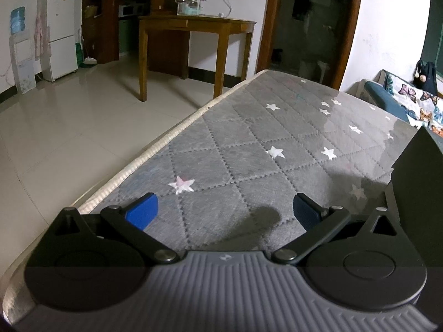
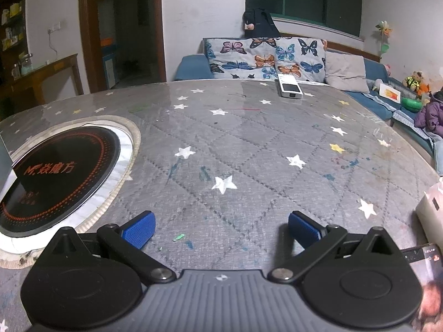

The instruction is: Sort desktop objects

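Both hand-held grippers (image 1: 225, 210) (image 2: 221, 229) agape over table (image 2: 249, 144) (empty, seemingly).

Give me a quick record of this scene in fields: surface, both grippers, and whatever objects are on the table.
surface: grey star-print table cover
left gripper: open, fingers apart, holding nothing
right gripper: open, fingers apart, holding nothing
induction cooktop: round, black, set into the table at the left of the right wrist view
white box: at the table's far edge, near the sofa
dark box: at the right edge of the left wrist view
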